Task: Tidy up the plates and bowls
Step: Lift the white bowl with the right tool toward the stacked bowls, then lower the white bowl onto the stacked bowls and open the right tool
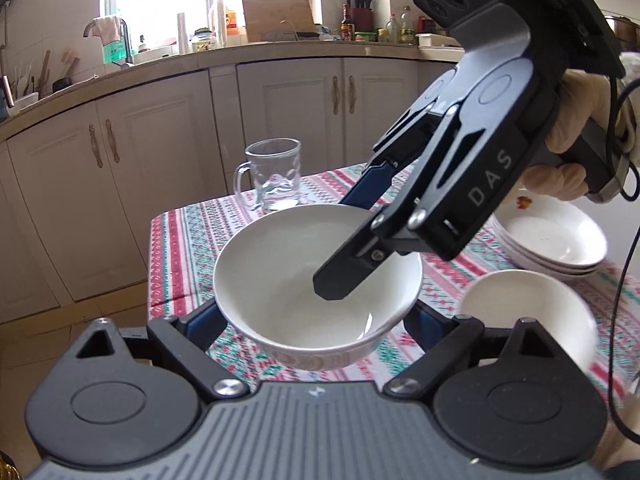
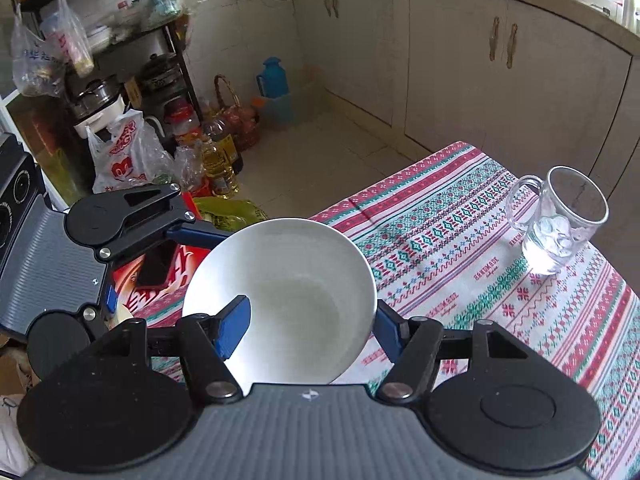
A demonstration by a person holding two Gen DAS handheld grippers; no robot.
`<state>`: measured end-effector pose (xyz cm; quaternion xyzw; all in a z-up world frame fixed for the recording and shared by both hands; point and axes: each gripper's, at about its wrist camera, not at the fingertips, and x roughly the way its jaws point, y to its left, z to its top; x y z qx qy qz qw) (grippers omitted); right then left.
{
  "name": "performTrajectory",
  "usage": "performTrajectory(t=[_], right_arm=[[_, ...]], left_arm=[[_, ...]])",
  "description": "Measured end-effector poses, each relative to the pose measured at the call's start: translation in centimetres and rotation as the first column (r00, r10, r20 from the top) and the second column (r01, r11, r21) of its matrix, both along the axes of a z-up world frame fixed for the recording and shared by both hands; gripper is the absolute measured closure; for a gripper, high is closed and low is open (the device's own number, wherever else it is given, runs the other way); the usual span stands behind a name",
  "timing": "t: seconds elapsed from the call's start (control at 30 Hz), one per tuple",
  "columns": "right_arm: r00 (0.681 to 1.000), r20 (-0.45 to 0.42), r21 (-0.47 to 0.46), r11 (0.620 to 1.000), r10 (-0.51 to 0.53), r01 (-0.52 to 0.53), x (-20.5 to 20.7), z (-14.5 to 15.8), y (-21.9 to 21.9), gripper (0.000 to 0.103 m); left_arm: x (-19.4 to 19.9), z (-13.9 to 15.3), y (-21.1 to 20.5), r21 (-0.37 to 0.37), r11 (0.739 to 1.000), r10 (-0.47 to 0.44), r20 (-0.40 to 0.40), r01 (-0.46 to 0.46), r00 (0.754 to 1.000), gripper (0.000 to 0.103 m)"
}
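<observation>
**Two grippers on one bowl, feels sketchy**

The white bowl (image 1: 276, 280) sits right between the left gripper (image 1: 316, 320) jaws. They stand wide, with the pads seemingly pressed on its outer sides, and it looks lifted clear of the bench (image 1: 180, 240). The right gripper (image 2: 308, 328) is clamped nearly shut on the same bowl's wall, one finger inside and one outside.

My worry is that if the hands drift apart, the glazed bowl twists and slips out. Just right of the left jaws waits a second bowl (image 1: 528, 312), with the plate stack (image 1: 552, 240) beyond it, so a drop could chip those. Further ahead, the glass mug (image 1: 276, 176) could get knocked.
</observation>
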<state>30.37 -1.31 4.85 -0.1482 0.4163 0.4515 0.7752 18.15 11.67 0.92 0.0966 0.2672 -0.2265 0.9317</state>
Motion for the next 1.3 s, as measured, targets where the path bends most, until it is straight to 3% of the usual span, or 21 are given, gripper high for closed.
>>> performTrajectory(t=[0.6,1.3], right_arm=[[0.998,0.048,0.021,0.999,-0.03,0.029,-7.8,2.6,-5.8,0.031],[0.992,-0.006,-0.002,0.992,-0.129,0.129,-10.7,-0.3,-10.4,0.031]], left_arm=[[-5.0,1.9,-4.5,0.008,0.996,-0.09,-0.005,0.09,0.996,0.009],[-6.0,-0.1,-8.0,0.002,0.983,-0.181,-0.095,0.182,0.979,0.009]])
